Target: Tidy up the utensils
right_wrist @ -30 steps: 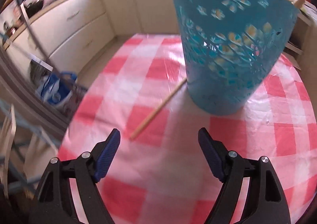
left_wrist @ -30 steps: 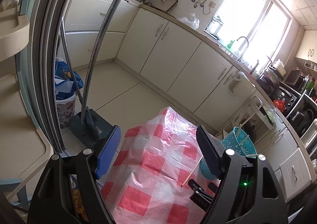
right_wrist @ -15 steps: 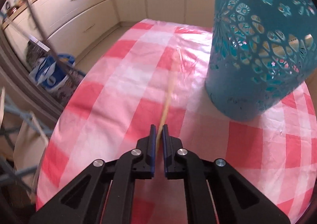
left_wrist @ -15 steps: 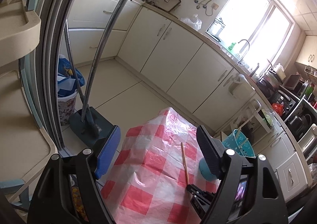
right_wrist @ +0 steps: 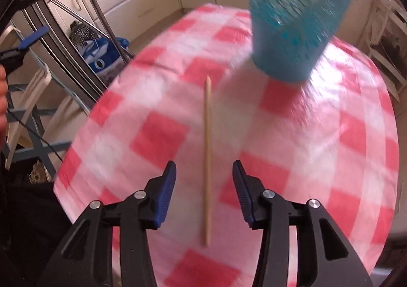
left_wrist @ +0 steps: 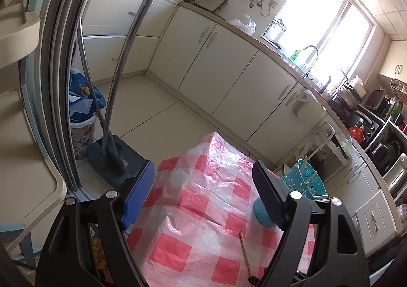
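One chopstick point(right_wrist: 207, 160) lies flat on the checked surface point(right_wrist: 318, 160) between the spread fingers of the released right claw point(right_wrist: 204, 194), short of the blue basket point(right_wrist: 297, 25); the pick-up seems unfinished, calling for a firm re-grip, while the left claw point(left_wrist: 203, 193) hangs released, well apart.

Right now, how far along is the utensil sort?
Done: chopsticks already stand in the teal basket. In hand: nothing. The right gripper is open, its fingers either side of one wooden chopstick lying on the checked tablecloth; the left gripper is open and idle. Left: grip that chopstick and drop it in the basket.
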Motion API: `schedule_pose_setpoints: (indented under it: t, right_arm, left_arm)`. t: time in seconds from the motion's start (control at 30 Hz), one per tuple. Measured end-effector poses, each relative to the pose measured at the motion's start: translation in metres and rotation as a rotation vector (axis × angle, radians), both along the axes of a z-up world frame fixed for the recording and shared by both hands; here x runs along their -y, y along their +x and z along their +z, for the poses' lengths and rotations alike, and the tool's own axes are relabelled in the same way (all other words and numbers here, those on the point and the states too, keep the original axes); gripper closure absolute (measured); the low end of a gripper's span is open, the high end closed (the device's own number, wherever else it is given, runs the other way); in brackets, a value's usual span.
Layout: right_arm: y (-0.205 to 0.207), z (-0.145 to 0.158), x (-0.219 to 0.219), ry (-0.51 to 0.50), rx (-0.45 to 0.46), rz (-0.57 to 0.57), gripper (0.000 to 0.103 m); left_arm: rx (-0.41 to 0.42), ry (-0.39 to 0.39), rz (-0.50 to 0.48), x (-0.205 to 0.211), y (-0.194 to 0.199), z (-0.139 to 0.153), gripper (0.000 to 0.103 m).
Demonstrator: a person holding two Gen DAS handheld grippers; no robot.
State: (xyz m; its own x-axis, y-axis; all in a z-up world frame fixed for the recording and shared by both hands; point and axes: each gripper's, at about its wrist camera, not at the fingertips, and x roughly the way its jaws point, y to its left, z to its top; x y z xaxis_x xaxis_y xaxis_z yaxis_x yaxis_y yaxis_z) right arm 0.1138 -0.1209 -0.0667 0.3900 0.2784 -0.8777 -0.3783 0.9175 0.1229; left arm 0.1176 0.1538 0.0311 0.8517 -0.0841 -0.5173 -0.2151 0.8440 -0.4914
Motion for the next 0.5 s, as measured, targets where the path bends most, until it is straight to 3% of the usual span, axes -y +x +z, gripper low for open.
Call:
schedule_pose_setpoints:
  t: [0.07,0.17,0.33,0.43,0.5]
  right_arm:
    - [0.018,-0.001,-0.016,-0.024,0.027,0.009,0.06]
    - [0.043,-0.014,-0.03,-0.085,0.013,0.011,0.091]
    - [0.04,-0.02,-0.026,-0.098,0.022,0.056,0.098]
    - [0.024,0.005,-0.01,0.049,0.049,0.056,0.098]
    - [0.012,0.044,0.01,0.225,0.105,0.044,0.098]
  left_arm:
    - [-0.003,0.013,-0.004,0.003,0.001,0.0,0.028]
    - [-0.009,0.017,0.0,0.002,0.003,-0.001,0.028]
    - [-0.021,0.016,-0.009,0.004,0.008,-0.002,0.028]
    - [-0.024,0.027,-0.026,0.012,0.009,-0.002,0.028]
    - [-0.025,0.037,-0.038,0.017,0.009,-0.002,0.027]
